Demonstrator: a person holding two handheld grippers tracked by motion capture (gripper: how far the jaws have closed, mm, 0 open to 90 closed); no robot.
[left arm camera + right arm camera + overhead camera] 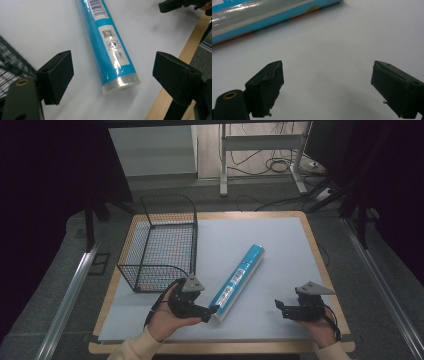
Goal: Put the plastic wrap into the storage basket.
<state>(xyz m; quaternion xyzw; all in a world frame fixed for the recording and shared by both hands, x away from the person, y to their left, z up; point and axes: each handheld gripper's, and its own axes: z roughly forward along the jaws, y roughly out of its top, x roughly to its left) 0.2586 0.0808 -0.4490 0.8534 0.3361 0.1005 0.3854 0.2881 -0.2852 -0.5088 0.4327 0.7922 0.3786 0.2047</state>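
A long blue roll [237, 280] in clear wrap, with a white barcode label, lies diagonally on the pale mat [280, 245]. My left gripper [209, 312] is open at the roll's near end. In the left gripper view its jaws stand wide on either side of the roll's capped end [121, 83], and neither pad [56, 77] touches it. My right gripper [279, 306] is open near the front right of the mat, apart from the roll, with nothing between its jaws. In the right gripper view [327, 82] the roll [262, 15] lies across the top left.
A black wire basket [167, 196] stands at the mat's left, just behind my left hand, and its mesh [10, 62] is close to my left jaw. The table's wooden edge [220, 347] runs along the front. The right gripper's jaws [180, 5] appear far off.
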